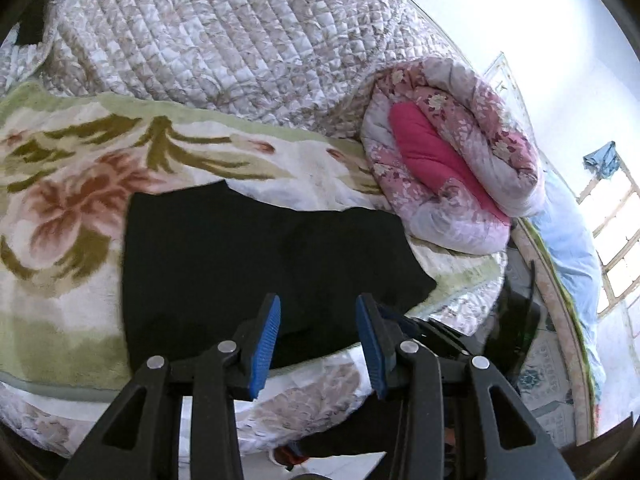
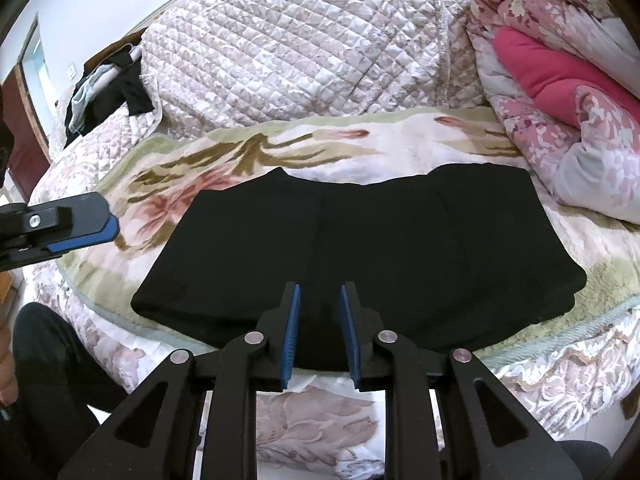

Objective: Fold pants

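Note:
Black pants (image 2: 360,248) lie folded in a flat rectangle on a floral blanket (image 2: 248,160) at the front of the bed. They also show in the left wrist view (image 1: 260,264). My right gripper (image 2: 318,296) hovers over the pants' near edge, open with a narrow gap and empty. My left gripper (image 1: 318,304) is open and empty above the pants' near right part. It also shows in the right wrist view (image 2: 96,226), left of the pants and apart from them.
A rolled pink floral quilt (image 1: 452,168) lies right of the pants, also in the right wrist view (image 2: 568,92). A quilted bedspread (image 2: 300,48) covers the back. Dark clothes (image 2: 108,84) are piled at far left. The person's dark-trousered leg (image 2: 48,364) stands by the bed's front edge.

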`<state>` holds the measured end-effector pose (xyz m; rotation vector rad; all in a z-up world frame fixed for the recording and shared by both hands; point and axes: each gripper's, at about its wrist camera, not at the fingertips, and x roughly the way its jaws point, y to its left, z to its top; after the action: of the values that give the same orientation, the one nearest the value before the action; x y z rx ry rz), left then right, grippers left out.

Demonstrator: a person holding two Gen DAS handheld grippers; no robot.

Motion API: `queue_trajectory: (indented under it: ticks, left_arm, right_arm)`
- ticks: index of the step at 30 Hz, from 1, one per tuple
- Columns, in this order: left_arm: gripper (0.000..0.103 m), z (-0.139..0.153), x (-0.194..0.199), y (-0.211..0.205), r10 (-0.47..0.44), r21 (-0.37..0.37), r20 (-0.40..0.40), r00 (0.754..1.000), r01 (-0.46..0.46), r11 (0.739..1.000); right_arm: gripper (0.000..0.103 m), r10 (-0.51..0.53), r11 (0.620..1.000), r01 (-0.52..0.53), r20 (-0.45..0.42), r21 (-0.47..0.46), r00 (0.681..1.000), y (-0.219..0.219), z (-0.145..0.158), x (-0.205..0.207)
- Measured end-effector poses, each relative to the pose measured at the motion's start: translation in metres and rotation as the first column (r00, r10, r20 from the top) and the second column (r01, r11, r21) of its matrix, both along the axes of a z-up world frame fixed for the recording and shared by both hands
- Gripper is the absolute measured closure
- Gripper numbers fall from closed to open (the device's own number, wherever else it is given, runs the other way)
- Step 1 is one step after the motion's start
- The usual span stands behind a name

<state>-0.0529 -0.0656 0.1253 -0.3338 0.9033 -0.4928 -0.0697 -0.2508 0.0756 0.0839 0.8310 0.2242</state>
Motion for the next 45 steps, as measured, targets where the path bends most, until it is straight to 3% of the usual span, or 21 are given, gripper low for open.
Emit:
queue_trajectory:
  ticks: [7,10,17,27,31,43,45]
  left_arm:
    - [0.061,-0.008,0.002,0.006,0.099,0.188,0.105,0.99,-0.117,0.975]
    - [0.061,-0.016,0.003,0.005,0.117,0.262,0.148,0.982,-0.153,0.953]
    - [0.061,-0.047,0.013,-0.001,0.129,0.352,0.174,0.976,-0.184,0.918]
    - [0.061,-0.093,0.009,0.001,0.093,0.369,0.083,0.992,-0.117,0.922]
    - [0.061,-0.096,0.005,0.001,0.083,0.374,0.099,0.992,-0.115,0.92]
    - [0.061,-0.098,0.006,0.0,0.085,0.372,0.104,0.991,-0.118,0.921]
    - [0.061,-0.098,0.006,0.001,0.084,0.374,0.104,0.991,-0.118,0.92]
  right_arm:
    - [0.08,-0.007,1.0,0.008,-0.018,0.009,1.0,-0.001,-0.004,0.001]
    - [0.054,-0.072,0.997,0.073,-0.034,0.03,0.997,-0.019,-0.008,0.004]
    - [0.051,-0.275,0.945,0.288,-0.102,0.155,0.956,-0.081,-0.022,0.002]
    - [0.051,-0.335,0.891,0.365,-0.152,0.271,0.93,-0.107,-0.038,-0.011]
    - [0.051,-0.401,0.86,0.419,-0.121,0.29,0.908,-0.118,-0.033,-0.013]
    - [0.047,-0.543,0.709,0.566,-0.187,0.421,0.819,-0.166,-0.052,0.009]
    - [0.046,-0.556,0.698,0.575,-0.183,0.426,0.811,-0.166,-0.051,0.011]
